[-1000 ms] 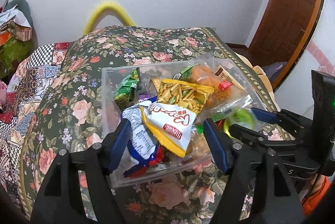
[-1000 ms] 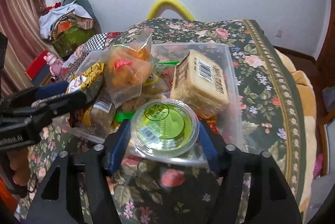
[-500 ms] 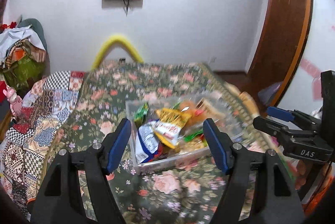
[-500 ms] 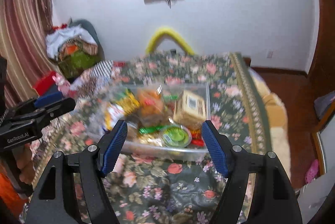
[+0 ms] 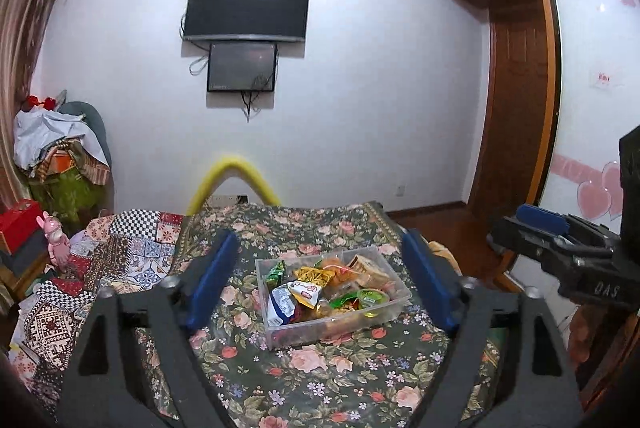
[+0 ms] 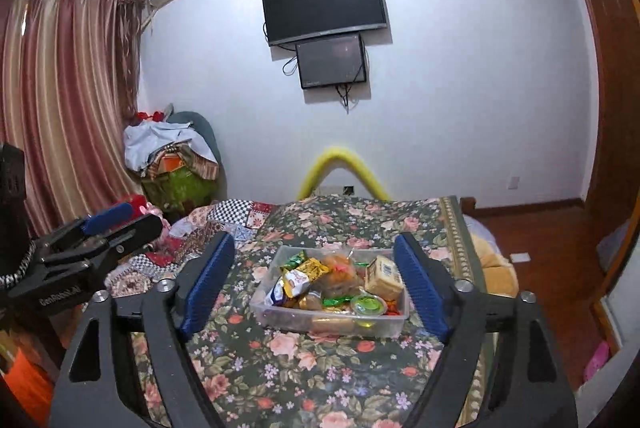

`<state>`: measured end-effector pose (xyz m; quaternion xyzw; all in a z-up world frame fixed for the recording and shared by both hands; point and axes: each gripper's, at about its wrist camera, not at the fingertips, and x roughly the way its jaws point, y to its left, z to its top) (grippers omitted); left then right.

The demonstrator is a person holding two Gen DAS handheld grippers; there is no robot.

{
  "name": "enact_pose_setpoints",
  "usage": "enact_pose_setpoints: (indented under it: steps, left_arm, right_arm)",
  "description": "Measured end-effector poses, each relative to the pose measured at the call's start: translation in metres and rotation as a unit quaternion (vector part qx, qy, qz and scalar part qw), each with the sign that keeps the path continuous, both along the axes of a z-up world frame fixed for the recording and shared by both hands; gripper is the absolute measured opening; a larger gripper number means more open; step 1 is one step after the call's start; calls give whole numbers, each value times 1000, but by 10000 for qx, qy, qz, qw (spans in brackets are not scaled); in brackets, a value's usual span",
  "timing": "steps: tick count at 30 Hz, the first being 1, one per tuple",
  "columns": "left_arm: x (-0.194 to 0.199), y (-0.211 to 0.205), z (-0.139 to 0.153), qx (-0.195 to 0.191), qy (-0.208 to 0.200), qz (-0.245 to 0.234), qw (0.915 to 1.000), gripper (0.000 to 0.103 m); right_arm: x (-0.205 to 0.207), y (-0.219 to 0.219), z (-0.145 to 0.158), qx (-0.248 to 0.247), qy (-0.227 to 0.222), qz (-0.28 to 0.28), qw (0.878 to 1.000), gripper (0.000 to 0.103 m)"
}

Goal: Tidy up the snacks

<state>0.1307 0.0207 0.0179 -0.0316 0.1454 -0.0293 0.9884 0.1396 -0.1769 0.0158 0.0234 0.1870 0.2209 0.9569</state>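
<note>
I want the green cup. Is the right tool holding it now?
No, the right tool is open and empty, and the green cup sits in the clear box on the bed.

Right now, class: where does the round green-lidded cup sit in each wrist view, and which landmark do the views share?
Left wrist: green-lidded cup at the clear bin's near right corner, right of centre.
Right wrist: cup at the bin's near edge, just right of centre.
Shared landmark: wall-mounted television.

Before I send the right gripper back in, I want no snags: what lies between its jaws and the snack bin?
Only bare floral bedspread lies before the snack bin, as the right wrist view shows.
</note>
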Motion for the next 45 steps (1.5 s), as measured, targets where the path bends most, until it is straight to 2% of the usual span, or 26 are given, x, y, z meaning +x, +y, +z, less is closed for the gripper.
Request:
enact_pose_setpoints:
  steps: [1, 5, 9, 17, 28, 45]
  left_arm:
    - [-5, 0, 0, -10, -31, 19, 10000, 96]
    - [-18, -1, -1, 38, -94, 44, 9999, 99]
    - [-25, -4, -4, 107, -133, 54, 9998, 102]
    - [-32, -7, -4, 65, -155, -16, 9999, 103]
    - [-36, -9, -6, 56, -135, -70, 9999, 103]
    - [-36, -12, -5, 51, -161, -90, 9998, 103]
  right_arm:
    - [-2, 1, 0, -40, -25, -38, 10000, 91]
    - [-16, 1, 0, -105, -130, -170, 9997, 103]
    - [-18, 4, -3, -130, -101, -157, 9997, 103]
    - [-30, 9, -2, -295, -269, -213, 9990, 103]
    - [-27, 1, -4, -54, -140, -297, 9994, 103]
    - [-28, -3, -2, -88, -130, -348, 9993, 103]
